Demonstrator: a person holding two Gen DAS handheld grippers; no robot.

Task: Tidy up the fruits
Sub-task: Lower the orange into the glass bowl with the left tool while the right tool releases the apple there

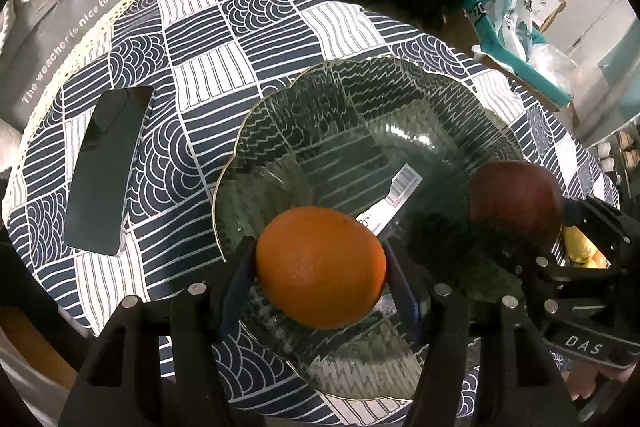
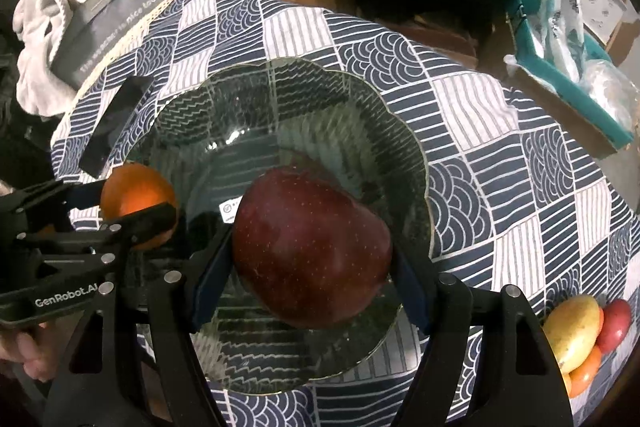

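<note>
My left gripper (image 1: 320, 263) is shut on an orange (image 1: 320, 267), its blue pads pressing both sides, and holds it over the near left part of a clear glass bowl (image 1: 360, 115). In the right wrist view my right gripper (image 2: 314, 259) is shut on a dark red apple (image 2: 312, 247) above the same glass bowl (image 2: 280, 107). The apple (image 1: 516, 197) shows at the right of the left wrist view, the orange (image 2: 136, 203) at the left of the right wrist view. Whether either fruit touches the bowl's bottom I cannot tell.
The bowl stands on a round table under a navy and white patterned cloth (image 1: 208, 39). A black phone (image 1: 106, 167) lies left of the bowl. A mango (image 2: 572, 327), a red fruit (image 2: 616, 319) and an orange fruit (image 2: 584, 373) lie at the right edge. A grey bag (image 2: 116, 23) and clutter ring the table.
</note>
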